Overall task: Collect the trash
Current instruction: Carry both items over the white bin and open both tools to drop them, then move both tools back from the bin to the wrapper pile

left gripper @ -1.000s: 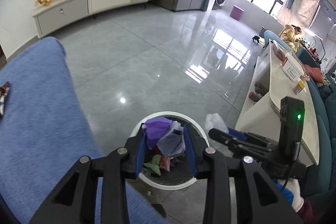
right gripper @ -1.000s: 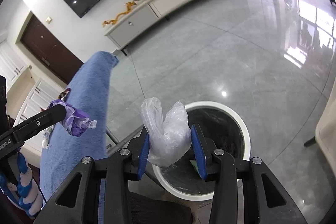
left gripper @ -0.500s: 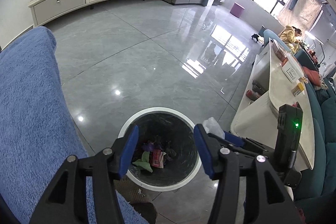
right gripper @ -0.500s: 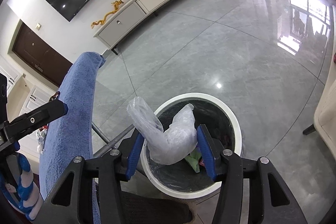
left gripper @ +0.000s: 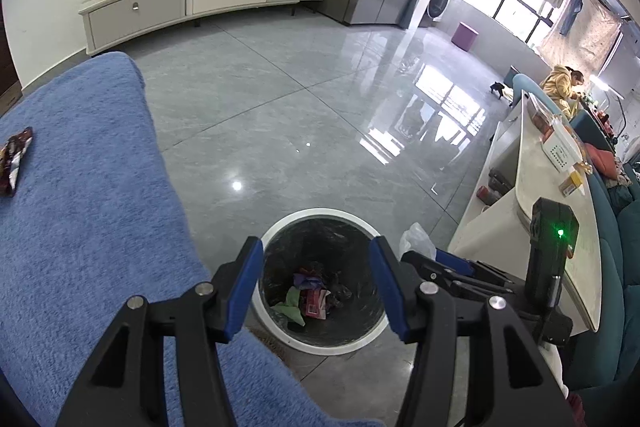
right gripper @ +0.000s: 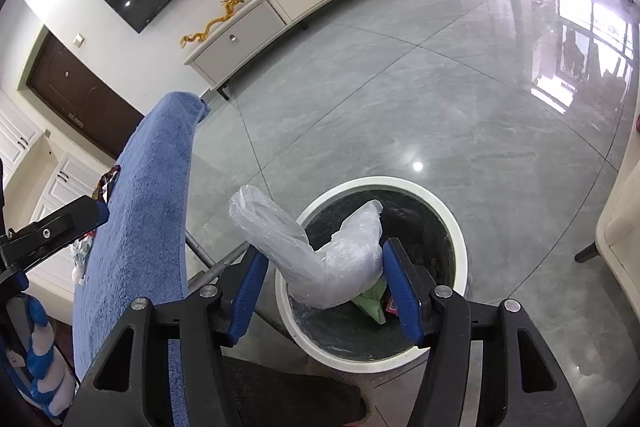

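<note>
Lying crosswise between right tool (right gripper: 322, 285), seemingly: plastic bag (right gripper: 320, 259).

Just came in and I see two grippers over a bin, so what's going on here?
A person is collecting trash with a gripper in each hand. The left gripper hangs open and empty over the white-rimmed bin, which already holds crumpled scraps. The right gripper, its jaws just opening, has a clear plastic bag between them above the bin. A dark wrapper lies on the blue towel.
</note>
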{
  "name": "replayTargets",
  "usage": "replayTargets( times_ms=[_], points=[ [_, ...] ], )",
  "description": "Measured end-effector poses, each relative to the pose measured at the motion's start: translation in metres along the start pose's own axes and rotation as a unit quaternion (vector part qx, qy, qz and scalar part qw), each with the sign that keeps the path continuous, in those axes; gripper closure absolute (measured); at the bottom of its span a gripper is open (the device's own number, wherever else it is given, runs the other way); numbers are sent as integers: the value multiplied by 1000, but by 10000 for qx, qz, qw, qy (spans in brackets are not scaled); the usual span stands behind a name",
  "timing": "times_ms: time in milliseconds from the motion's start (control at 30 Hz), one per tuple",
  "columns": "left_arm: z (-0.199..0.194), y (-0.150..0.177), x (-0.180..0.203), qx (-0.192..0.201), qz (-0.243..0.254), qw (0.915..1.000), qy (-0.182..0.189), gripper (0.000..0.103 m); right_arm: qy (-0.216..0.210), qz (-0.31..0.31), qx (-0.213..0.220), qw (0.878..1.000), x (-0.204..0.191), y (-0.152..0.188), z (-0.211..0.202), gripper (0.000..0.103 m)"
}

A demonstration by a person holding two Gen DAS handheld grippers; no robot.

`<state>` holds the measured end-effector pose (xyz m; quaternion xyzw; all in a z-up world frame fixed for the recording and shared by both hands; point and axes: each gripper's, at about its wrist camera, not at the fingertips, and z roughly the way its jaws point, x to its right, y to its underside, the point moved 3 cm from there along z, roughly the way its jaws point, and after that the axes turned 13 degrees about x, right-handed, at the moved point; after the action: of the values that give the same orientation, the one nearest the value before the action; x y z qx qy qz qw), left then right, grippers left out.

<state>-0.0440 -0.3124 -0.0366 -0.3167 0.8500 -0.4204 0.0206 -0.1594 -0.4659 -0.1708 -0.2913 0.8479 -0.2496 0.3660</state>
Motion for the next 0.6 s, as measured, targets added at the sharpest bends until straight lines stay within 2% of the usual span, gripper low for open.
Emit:
replayTargets(
  times_ms=[267,600],
  points=[
    [-16,3,-19,83,-137,9997,-210,49,7,-128,-16,9999,-13,0,-1,37],
    [-40,7,-42,299,-333,9973,-584,45,-16,-293,12,9996,-27,-3,-10,36]
  ],
)
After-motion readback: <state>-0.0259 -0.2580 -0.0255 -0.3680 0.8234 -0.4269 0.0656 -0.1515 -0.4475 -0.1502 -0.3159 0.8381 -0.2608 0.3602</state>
